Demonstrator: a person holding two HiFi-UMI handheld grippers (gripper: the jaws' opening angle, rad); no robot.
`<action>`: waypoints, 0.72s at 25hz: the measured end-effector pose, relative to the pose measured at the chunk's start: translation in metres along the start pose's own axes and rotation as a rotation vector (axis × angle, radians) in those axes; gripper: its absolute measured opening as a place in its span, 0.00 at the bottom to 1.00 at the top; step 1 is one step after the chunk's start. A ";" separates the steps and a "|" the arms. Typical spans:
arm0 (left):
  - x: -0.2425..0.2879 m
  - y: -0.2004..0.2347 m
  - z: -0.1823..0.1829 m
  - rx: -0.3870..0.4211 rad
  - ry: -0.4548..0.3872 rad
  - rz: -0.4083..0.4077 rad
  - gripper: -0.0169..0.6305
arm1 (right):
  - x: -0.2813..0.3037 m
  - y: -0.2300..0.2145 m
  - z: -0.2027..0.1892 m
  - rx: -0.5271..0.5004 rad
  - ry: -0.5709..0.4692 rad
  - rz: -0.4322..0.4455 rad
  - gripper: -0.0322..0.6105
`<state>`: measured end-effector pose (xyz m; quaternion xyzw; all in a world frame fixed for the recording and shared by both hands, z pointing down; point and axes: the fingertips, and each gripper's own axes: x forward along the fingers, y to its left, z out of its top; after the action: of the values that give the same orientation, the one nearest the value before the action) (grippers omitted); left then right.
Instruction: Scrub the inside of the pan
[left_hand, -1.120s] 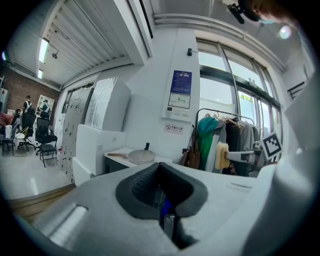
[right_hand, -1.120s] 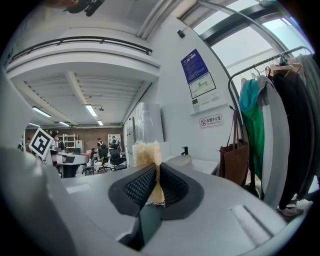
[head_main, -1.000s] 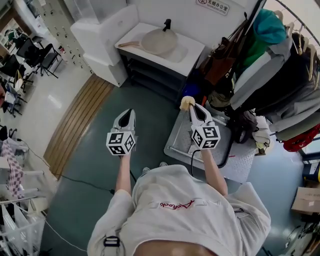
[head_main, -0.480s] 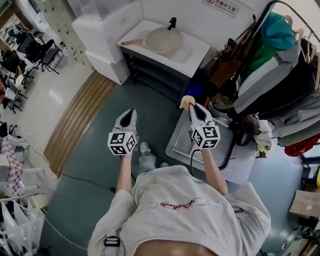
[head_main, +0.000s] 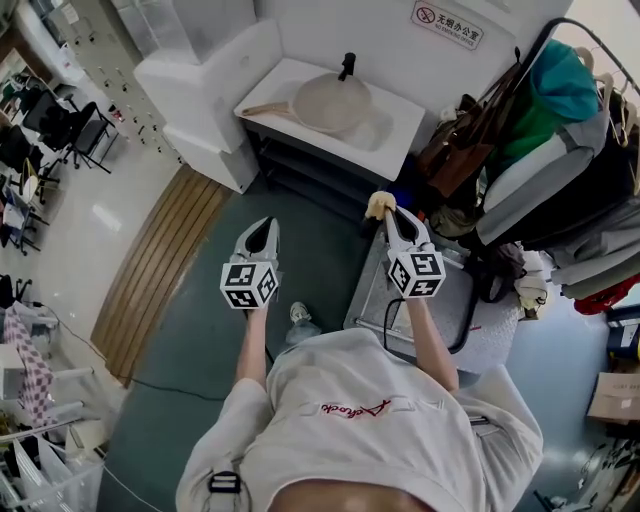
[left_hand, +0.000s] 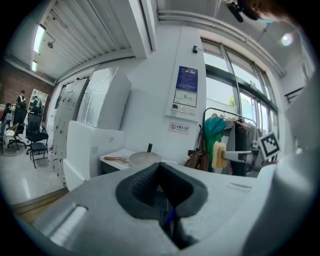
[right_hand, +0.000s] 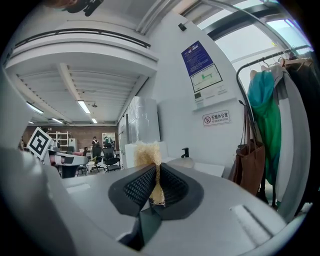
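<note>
The right gripper (right_hand: 156, 180) is pinching the soft sponge (right_hand: 148, 154), the left gripper (left_hand: 160, 174) is sitting closed and empty, and the stiff pan (head_main: 332, 102) is probably best steadied by its handle (head_main: 265, 109).

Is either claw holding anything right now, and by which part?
The right claw is shut on a pale yellow sponge, pinched by its near end, with the rest sticking out past the tips. The left claw is shut and empty.

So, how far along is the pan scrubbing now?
Done: the right gripper is shut on the scrub sponge. In hand: both grippers are in the air, far from the pan on the white counter; the left gripper is shut, empty. Left: all scrubbing of the inside.
</note>
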<state>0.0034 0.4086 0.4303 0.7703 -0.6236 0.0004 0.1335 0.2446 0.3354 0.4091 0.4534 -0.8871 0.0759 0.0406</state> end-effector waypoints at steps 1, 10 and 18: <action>0.005 0.007 0.005 0.004 0.000 -0.009 0.03 | 0.009 0.003 0.003 -0.006 0.000 -0.002 0.10; 0.041 0.076 0.021 -0.003 0.015 -0.052 0.03 | 0.078 0.029 0.014 -0.032 0.010 -0.041 0.10; 0.072 0.116 0.027 -0.001 0.044 -0.098 0.03 | 0.122 0.037 0.015 -0.032 0.017 -0.084 0.10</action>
<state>-0.0965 0.3122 0.4405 0.7995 -0.5822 0.0104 0.1475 0.1436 0.2569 0.4075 0.4889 -0.8680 0.0636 0.0588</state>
